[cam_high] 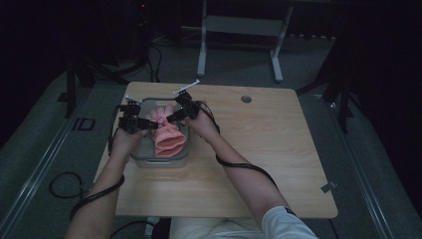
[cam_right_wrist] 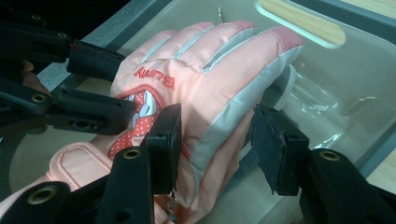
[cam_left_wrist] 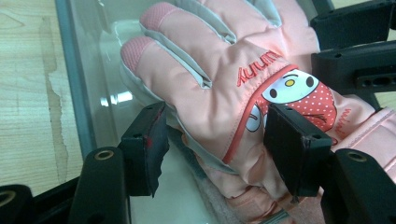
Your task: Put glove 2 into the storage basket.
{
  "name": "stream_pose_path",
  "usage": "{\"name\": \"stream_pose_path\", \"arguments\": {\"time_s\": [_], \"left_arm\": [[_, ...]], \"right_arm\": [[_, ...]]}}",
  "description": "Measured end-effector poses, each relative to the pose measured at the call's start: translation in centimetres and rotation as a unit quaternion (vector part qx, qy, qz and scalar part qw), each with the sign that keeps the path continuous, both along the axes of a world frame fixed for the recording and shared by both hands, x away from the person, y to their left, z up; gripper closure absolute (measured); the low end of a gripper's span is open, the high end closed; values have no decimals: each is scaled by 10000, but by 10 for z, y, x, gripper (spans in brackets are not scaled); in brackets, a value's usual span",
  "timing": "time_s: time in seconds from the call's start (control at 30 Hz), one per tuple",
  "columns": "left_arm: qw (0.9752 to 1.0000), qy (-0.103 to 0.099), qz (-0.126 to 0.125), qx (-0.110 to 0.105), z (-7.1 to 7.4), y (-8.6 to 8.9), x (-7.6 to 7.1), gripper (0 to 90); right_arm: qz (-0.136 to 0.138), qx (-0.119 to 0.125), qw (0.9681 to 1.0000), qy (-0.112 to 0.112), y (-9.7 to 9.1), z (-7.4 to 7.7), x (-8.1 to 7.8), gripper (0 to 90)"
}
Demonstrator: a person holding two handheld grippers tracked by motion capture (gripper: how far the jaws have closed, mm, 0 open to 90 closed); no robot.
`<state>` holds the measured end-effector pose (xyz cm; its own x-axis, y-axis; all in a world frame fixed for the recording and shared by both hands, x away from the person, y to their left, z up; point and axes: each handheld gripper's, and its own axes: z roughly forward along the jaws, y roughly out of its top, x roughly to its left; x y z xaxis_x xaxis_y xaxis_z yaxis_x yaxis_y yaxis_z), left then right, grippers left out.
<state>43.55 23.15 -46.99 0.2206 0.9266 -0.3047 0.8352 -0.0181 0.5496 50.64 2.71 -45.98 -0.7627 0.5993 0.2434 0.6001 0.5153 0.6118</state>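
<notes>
Dark room, wooden desk [cam_high: 259, 149]; near its left edge we note a pink glove [cam_left_wrist: 224, 79] in the clear bin [cam_high: 144, 158], long axis front to back. Left tongs [cam_left_wrist: 219, 140] and right tongs [cam_right_wrist: 215, 140] flank it from opposite sides, both part-open, gripping nothing.

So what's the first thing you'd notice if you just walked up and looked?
The pink padded glove with a cartoon face on its back, lying in a clear plastic bin at the left of the wooden table. Next, the black left tongs and right tongs, standing open on either side of it.
</notes>
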Motion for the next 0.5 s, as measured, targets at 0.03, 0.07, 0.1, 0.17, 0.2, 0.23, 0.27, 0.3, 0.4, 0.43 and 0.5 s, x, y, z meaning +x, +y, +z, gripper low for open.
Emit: {"name": "stream_pose_path", "arguments": {"time_s": [0.03, 0.07, 0.1, 0.17, 0.2, 0.23, 0.27, 0.3, 0.4, 0.43, 0.5], "left_arm": [[10000, -11, 7, -5, 1, 0, 0, 396], [10000, -19, 24, 14, 1, 0, -1, 396], [10000, -26, 50, 26, 2, 1, -1, 388], [10000, -31, 73, 17, 4, 2, -2, 380], [9999, -52, 85, 12, 6, 3, -3, 380], [9999, -59, 83, 46, 7, 3, -4, 380], [9999, -67, 75, 65, 8, 4, -4, 380], [9999, -79, 87, 37, 9, 4, -5, 380], [9998, -146, 107, 26, 13, 5, -6, 380], [9998, -167, 112, 4, 14, 5, -7, 380], [9998, -217, 43, -26, 19, 4, -8, 380]], "right_arm": [[-11, 9, 10000, -6, -1, 0, 0, 521], [-39, 34, 10000, -15, -2, 1, 1, 522], [-50, 50, 10000, -12, -3, 2, 0, 522], [-55, 69, 10000, -45, -4, 5, -1, 524], [-30, 91, 9999, -56, -5, 6, -2, 524], [-22, 110, 9999, -69, -5, 8, -3, 523], [-15, 127, 9999, -83, -6, 10, -4, 523], [-3, 157, 9998, -92, -6, 12, -5, 523], [30, 184, 9997, -140, -7, 16, -7, 521], [43, 192, 9997, -159, -7, 17, -8, 520], [35, 196, 9997, -164, -8, 19, -8, 520]]}}
